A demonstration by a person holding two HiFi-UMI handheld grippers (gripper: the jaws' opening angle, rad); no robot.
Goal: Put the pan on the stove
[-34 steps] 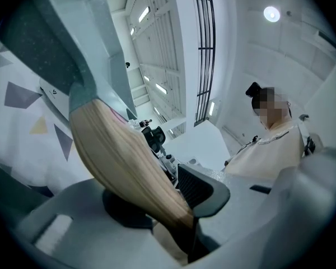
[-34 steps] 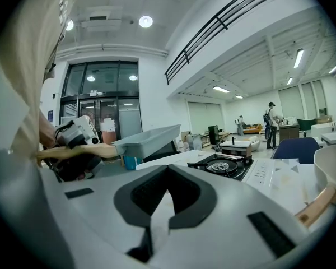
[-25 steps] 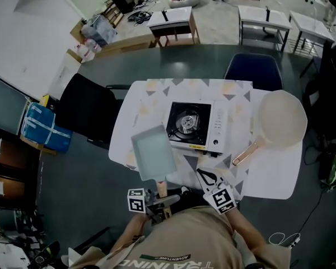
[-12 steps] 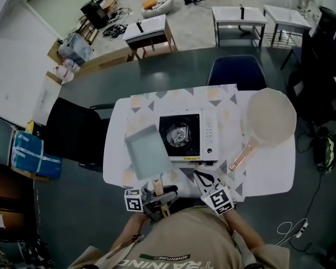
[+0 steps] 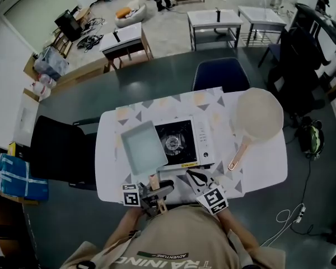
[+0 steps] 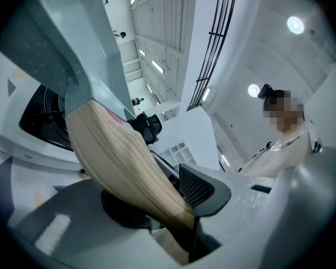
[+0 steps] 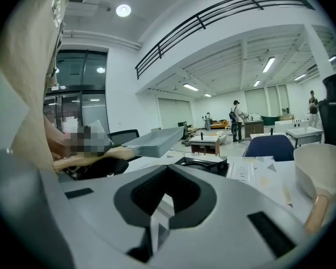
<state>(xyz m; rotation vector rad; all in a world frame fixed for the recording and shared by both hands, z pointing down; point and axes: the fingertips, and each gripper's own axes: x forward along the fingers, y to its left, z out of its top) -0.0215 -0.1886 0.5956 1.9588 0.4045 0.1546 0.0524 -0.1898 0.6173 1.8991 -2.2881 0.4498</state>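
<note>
Left gripper (image 5: 154, 191) clamped on wooden handle (image 6: 120, 161) of rectangular pan (image 5: 141, 148) — pan raised centre-left of frame, overlapping left edge of portable gas stove (image 5: 199, 142), short of burner (image 5: 172, 143). Right gripper (image 5: 197, 178) closed, empty, lower centre. Risk: end-of-handle grip — pan may twist, land off burner.

Left claw (image 5: 156, 189) clamped on the pan handle (image 5: 153, 180), right claw (image 5: 192, 176) closed.

Lab hall: scattered work tables (image 5: 215, 20), floor cables (image 5: 92, 26), mezzanine railing (image 7: 213, 13).
</note>
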